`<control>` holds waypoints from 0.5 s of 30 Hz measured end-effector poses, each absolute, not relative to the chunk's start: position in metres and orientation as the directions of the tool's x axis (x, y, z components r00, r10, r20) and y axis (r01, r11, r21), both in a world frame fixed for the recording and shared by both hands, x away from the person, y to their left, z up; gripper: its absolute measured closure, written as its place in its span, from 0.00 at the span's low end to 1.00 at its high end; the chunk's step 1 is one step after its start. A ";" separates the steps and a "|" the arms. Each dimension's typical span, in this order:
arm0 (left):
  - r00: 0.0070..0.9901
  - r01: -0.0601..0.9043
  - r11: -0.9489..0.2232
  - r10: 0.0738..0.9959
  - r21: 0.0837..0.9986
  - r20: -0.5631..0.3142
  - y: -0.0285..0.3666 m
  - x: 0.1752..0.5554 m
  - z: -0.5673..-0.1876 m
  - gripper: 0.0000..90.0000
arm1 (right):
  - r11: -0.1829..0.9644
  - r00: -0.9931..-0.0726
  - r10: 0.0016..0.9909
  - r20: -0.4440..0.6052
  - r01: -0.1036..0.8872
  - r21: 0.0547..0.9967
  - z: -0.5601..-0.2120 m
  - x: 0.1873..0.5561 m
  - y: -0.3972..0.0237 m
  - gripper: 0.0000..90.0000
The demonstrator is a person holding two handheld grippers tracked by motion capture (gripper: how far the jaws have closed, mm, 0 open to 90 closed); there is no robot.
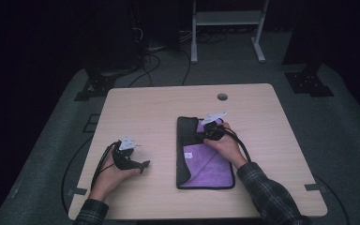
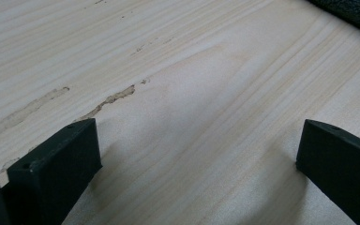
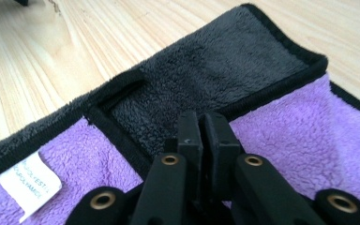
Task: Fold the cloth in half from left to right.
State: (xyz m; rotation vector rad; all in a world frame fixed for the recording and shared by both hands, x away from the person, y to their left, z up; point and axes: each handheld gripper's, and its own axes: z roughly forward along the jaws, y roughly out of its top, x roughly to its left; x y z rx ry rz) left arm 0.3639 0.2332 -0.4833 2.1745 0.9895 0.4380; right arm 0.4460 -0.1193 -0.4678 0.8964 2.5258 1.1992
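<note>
Bare table point(image 1: 145, 108) left & behind the cloth point(image 1: 211, 168), free to pass. Left gripper point(image 1: 140, 165) sits near front edge, well apart from the cloth.

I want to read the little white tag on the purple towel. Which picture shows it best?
The right gripper view: the white tag lies close up on the purple towel, though its print is too blurry to read. In the high view the towel is small, with no tag discernible. The left gripper view catches just a dark corner.

Purple-and-dark-grey towel point(image 1: 206, 159) with white label point(image 3: 28, 185), pale wood-grain table point(image 1: 154, 108), plaid sleeve point(image 1: 267, 194)
</note>
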 end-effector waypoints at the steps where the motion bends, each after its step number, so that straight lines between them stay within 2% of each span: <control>1: 0.651 0.523 -0.465 0.759 0.715 0.017 0.233 0.364 -0.483 0.00 | 0.481 -0.794 0.604 0.073 0.436 0.761 -0.465 0.446 -0.120 0.95; 15: 0.651 0.523 -0.465 0.759 0.714 0.017 0.233 0.364 -0.483 0.00 | 0.374 -0.728 0.680 0.085 0.445 0.814 -0.437 0.463 -0.154 0.96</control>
